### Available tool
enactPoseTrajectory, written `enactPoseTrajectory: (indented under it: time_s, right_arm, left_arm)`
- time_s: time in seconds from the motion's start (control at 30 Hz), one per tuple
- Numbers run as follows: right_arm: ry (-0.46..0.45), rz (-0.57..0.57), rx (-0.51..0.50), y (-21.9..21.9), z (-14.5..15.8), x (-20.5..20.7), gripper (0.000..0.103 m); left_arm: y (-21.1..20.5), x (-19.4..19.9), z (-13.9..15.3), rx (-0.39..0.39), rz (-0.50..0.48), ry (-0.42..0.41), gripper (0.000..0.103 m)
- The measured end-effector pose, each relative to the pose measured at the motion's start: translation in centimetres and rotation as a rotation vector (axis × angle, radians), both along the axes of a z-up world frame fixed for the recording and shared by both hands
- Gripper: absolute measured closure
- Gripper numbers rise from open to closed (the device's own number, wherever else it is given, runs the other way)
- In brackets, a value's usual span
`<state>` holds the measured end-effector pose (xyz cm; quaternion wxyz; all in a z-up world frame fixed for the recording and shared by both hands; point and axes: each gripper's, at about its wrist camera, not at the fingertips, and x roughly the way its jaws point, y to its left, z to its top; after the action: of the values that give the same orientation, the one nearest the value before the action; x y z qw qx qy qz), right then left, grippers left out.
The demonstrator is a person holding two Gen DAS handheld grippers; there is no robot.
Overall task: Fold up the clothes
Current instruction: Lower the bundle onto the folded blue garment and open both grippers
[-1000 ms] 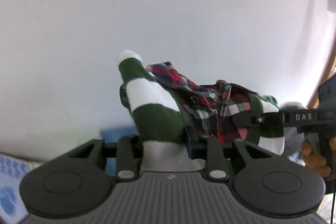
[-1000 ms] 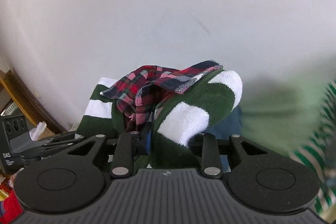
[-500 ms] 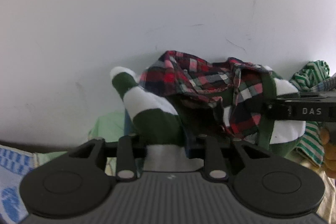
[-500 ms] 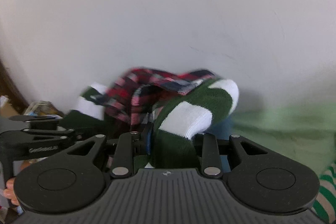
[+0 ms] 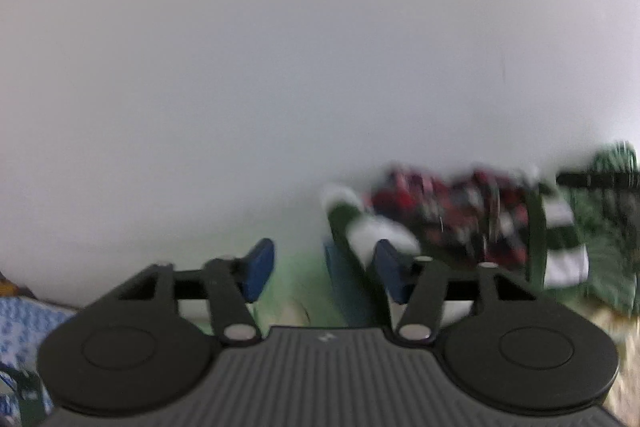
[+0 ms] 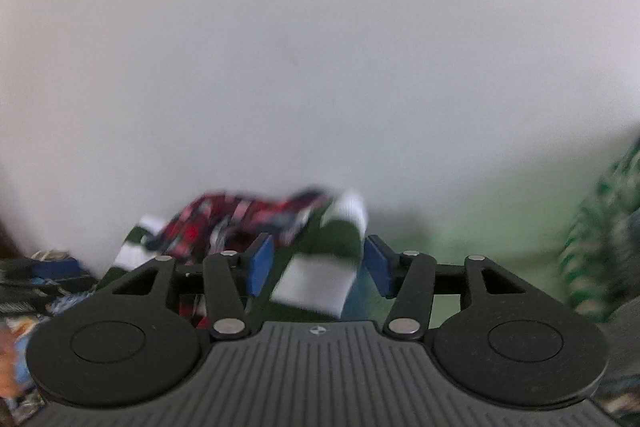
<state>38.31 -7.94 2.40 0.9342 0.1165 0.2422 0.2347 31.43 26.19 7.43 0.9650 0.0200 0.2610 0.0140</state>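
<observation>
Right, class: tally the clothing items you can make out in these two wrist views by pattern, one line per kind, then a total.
Dark green and white wide-striped sweater with red plaid collar: 1
Thin green and white striped garment: 1
Pale green cloth underneath: 1
Blue and white patterned cloth: 1
Total: 4, though blur may hide others.

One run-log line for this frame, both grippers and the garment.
left gripper: open, clear of cloth | right gripper: open, sleeve between pads | green-white striped sweater with plaid shirt: lying down | frames blurred

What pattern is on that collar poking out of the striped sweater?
Red, white and dark plaid on the collar; the sweater is green-and-white striped. Clearest in the right wrist view.
</observation>
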Motion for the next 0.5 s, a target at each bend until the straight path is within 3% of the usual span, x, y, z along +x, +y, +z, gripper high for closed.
enactPoseTrajectory:
  time_s: [0.07,0.13,0.2,0.3,0.5]
  right_arm:
    - [-0.084,-0.021,-0.048,1.3,0.6,-0.3,0.060]
    - [-0.113,-0.004,-0.082,3.2,0.4,0.2,0.063]
    - [-0.093,0.018,-0.108,5.3,-0.5,1.1,0.066]
    - [-0.099,0.021,-0.168,7.9,-1.9,1.9,0.067]
    - [-0.046,0.021,-0.239,10.1,-5.1,4.4,0.065]
  left_arm:
    - [-0.7,1.9,-1.0,-0.003,0.020,0.032,0.071]
    - [-1.5,3.8,-2.2,-0.005,0.041,0.069,0.073]
    - [-2.2,5.8,-3.3,-0.008,0.062,0.106,0.080]
    - [-3.4,8.8,-5.0,-0.011,0.093,0.162,0.081]
    - [-4.0,10.5,-7.5,0.062,0.106,0.186,0.081]
